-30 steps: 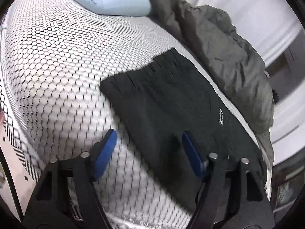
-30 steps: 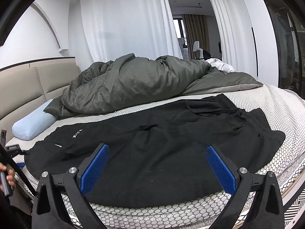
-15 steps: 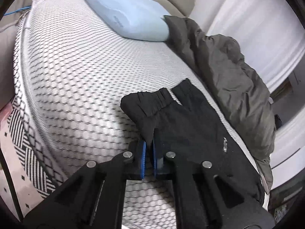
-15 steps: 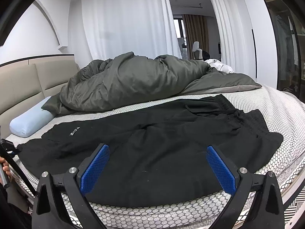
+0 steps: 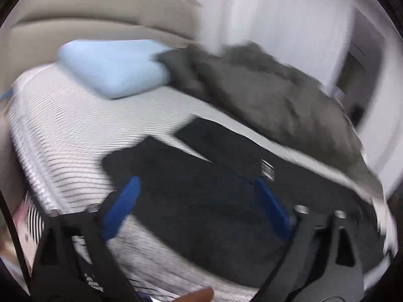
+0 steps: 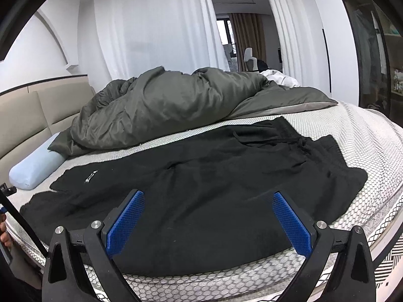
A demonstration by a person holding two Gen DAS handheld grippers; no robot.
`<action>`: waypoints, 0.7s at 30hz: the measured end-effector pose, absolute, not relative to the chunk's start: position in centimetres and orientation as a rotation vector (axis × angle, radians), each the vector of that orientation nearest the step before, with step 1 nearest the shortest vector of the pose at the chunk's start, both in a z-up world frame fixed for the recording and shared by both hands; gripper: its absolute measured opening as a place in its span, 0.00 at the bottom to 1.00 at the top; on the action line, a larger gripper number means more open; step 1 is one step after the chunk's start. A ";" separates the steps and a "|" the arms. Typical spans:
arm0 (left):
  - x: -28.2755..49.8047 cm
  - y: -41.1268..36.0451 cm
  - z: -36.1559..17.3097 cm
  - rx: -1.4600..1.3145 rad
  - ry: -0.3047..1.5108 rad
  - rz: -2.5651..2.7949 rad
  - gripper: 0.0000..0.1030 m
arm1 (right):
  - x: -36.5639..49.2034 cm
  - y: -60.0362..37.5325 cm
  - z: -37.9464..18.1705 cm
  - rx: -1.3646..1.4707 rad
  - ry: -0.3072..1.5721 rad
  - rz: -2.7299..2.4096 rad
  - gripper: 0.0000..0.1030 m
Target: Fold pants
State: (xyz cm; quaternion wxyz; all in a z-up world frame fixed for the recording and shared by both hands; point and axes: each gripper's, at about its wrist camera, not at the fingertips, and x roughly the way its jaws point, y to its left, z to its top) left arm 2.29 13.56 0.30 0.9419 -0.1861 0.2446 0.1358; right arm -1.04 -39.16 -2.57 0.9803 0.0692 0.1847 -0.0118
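Black pants [image 6: 214, 166] lie spread flat across the white mesh mattress [image 6: 365, 130], waistband and drawstring to the right, both leg ends to the left. In the blurred left wrist view the two leg ends [image 5: 141, 156] lie side by side with a strip of mattress between them. My left gripper [image 5: 196, 180] hovers above the near leg with its jaws opening wide and no cloth pinched between them. My right gripper [image 6: 207, 194] stands open over the near edge of the pants [image 5: 214, 226], holding nothing.
A rumpled grey duvet [image 6: 163, 105] is piled along the far side of the bed. A pale blue pillow [image 5: 113, 68] rests by the beige headboard [image 5: 88, 22]. White curtains [image 6: 151, 25] hang behind. A patterned rug [image 6: 388, 264] shows below the mattress edge.
Half a second ago the left gripper was shut on the near leg's cuff; it has let go, opened wide and lifted back. The cuff now lies flat. The right gripper stayed put.
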 end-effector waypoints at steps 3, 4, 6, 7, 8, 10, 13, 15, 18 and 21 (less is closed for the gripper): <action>4.2 8.6 0.3 -0.297 0.542 0.131 0.99 | -1.7 -42.2 -1.7 0.170 0.369 -0.059 1.00; 4.8 7.2 0.0 -0.285 0.558 0.066 0.99 | -1.8 -43.8 -1.6 0.187 0.379 -0.073 1.00; 5.7 4.6 -0.6 -0.243 0.596 -0.029 0.99 | -1.9 -46.9 -1.7 0.230 0.410 -0.129 1.00; 6.1 3.5 -0.8 -0.215 0.612 -0.060 0.99 | -1.9 -48.7 -1.9 0.259 0.436 -0.161 1.00; 6.4 2.5 -0.9 -0.193 0.622 -0.074 0.99 | -1.9 -50.5 -2.3 0.295 0.462 -0.183 1.00; 6.8 0.9 -2.1 -0.157 0.664 -0.087 0.99 | -1.6 -53.3 -3.1 0.365 0.510 -0.209 1.00; 8.0 -0.8 -3.7 -0.139 0.734 -0.077 0.99 | -0.3 -56.9 -5.0 0.480 0.571 -0.200 0.89; 9.2 -1.3 -4.8 -0.137 0.773 -0.063 0.99 | 0.9 -58.6 -6.2 0.553 0.597 -0.164 0.80; 10.3 -0.9 -5.5 -0.141 0.814 -0.035 0.99 | 3.1 -60.3 -7.3 0.630 0.602 -0.151 0.70; 10.0 0.0 -6.0 -0.142 0.820 -0.020 0.99 | 4.8 -61.0 -7.2 0.647 0.617 -0.147 0.51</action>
